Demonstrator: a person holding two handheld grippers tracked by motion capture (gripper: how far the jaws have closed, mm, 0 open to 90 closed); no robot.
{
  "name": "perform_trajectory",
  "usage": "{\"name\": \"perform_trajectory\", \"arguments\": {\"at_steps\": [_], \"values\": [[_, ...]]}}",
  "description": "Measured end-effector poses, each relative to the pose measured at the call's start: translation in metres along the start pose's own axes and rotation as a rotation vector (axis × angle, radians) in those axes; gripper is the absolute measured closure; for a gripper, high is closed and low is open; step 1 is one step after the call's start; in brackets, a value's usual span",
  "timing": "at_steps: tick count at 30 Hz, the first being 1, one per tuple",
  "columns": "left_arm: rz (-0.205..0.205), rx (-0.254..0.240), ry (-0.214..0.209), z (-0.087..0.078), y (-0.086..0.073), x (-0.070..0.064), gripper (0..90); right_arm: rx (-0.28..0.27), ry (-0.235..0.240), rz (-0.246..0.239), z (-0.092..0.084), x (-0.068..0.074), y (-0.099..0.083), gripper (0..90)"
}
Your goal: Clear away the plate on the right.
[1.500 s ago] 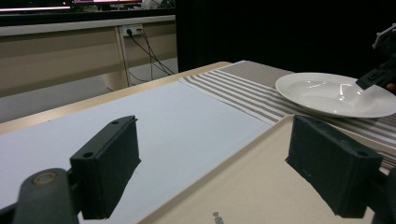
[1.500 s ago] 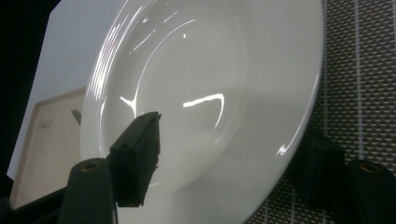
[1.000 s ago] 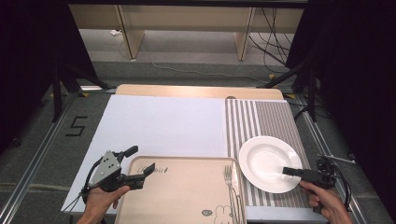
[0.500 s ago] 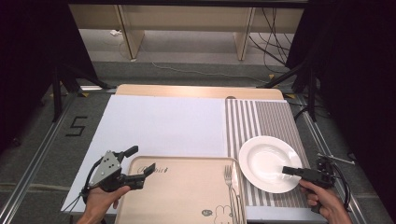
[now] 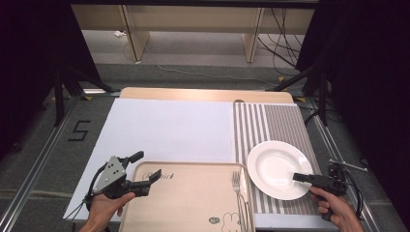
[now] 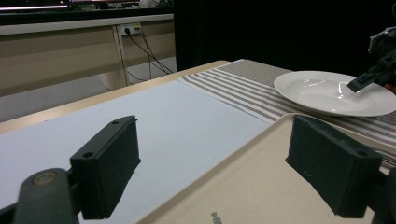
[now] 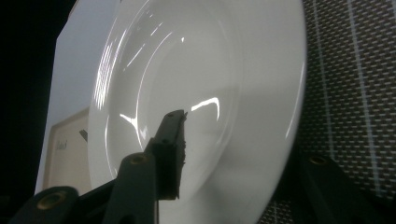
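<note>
A white plate [image 5: 275, 166] rests on the striped mat [image 5: 270, 121] at the right. My right gripper [image 5: 300, 178] reaches in over the plate's near-right rim. Its jaws have just been closing, with the rim between them. In the right gripper view one finger [image 7: 170, 149] lies over the plate's [image 7: 210, 60] inner slope, the other is hidden under the rim, and a wide gap remains. My left gripper [image 5: 147, 165] stands open at the near-left corner of a beige tray [image 5: 193, 203], nothing between its jaws [image 6: 219, 154]. The left gripper view also shows the plate [image 6: 327, 93].
A fork [image 5: 237, 186] lies along the tray's right side, close to the plate. A white sheet [image 5: 169, 130] covers the table's left and middle. The table's far edge drops to a floor with cables and furniture legs.
</note>
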State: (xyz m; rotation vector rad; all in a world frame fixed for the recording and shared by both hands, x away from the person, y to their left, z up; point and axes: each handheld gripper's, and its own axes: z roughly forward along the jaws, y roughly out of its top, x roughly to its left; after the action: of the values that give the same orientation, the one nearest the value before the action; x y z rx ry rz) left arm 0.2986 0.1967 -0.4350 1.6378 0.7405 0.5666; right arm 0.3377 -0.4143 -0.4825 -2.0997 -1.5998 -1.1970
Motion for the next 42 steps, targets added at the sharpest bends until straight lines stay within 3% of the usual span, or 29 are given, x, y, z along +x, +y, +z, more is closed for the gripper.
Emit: {"name": "perform_trajectory", "arguments": {"at_steps": [2, 5, 10, 14, 15, 16, 22, 25, 26, 29, 33, 34, 35, 36, 38, 39, 40, 42], "values": [[0.0, 0.003, 0.0, 0.0, 0.0, 0.0, 16.0, 0.009, -0.012, -0.011, -0.001, -0.002, -0.001, 62.7], [0.0, 0.001, 0.0, 0.0, 0.0, 0.0, 15.9, 0.001, -0.024, 0.034, 0.0, 0.0, -0.001, 66.6], [-0.004, 0.001, -0.004, 0.0, 0.0, 0.0, 16.0, 0.014, -0.028, 0.035, -0.001, -0.003, -0.001, 72.3], [0.001, 0.006, -0.006, 0.0, 0.0, 0.0, 15.9, 0.012, -0.02, 0.058, -0.001, -0.004, -0.001, 73.6], [-0.002, 0.005, -0.005, 0.0, 0.0, -0.001, 16.0, -0.023, -0.012, 0.062, 0.002, -0.005, -0.002, 73.9], [-0.003, 0.004, -0.005, 0.0, 0.0, -0.001, 16.0, 0.025, 0.0, 0.062, -0.002, -0.006, -0.001, 74.2], [-0.001, 0.007, -0.006, 0.0, 0.0, -0.001, 16.0, 0.021, 0.019, 0.074, -0.002, -0.006, 0.0, 76.1], [-0.001, 0.005, -0.011, 0.0, -0.001, -0.001, 16.0, 0.03, 0.032, 0.049, -0.004, -0.007, 0.0, 77.1], [-0.002, 0.007, -0.009, 0.0, -0.001, -0.001, 16.0, 0.009, 0.036, 0.061, -0.003, -0.005, 0.001, 77.2], [-0.001, 0.005, -0.01, 0.0, -0.001, 0.0, 16.0, -0.025, 0.019, 0.001, -0.001, -0.008, 0.0, 77.5], [-0.004, 0.004, -0.009, -0.001, -0.001, 0.0, 16.0, -0.042, 0.036, 0.017, -0.001, -0.004, 0.001, 78.4], [-0.002, 0.005, -0.009, -0.001, -0.001, 0.0, 16.0, -0.046, 0.014, 0.018, -0.002, -0.003, 0.001, 78.7], [-0.001, 0.007, -0.01, -0.001, -0.001, -0.001, 16.0, -0.037, 0.033, -0.007, -0.002, -0.004, 0.001, 79.1], [0.0, 0.008, -0.01, -0.001, -0.001, -0.001, 16.0, -0.043, 0.014, -0.045, -0.002, -0.005, 0.001, 79.5], [-0.002, 0.007, -0.01, -0.001, -0.001, -0.001, 16.0, -0.051, 0.015, 0.001, -0.003, 0.0, 0.001, 80.4], [-0.003, 0.007, -0.009, -0.001, -0.001, 0.0, 16.0, -0.054, 0.019, -0.026, -0.004, 0.0, 0.001, 80.9], [-0.004, 0.008, -0.008, -0.001, -0.001, 0.0, 16.0, -0.076, 0.007, -0.032, -0.003, 0.001, 0.0, 81.4], [-0.003, 0.008, -0.007, -0.001, -0.001, 0.0, 16.0, -0.061, 0.016, -0.035, -0.005, 0.003, 0.001, 82.1]]}}
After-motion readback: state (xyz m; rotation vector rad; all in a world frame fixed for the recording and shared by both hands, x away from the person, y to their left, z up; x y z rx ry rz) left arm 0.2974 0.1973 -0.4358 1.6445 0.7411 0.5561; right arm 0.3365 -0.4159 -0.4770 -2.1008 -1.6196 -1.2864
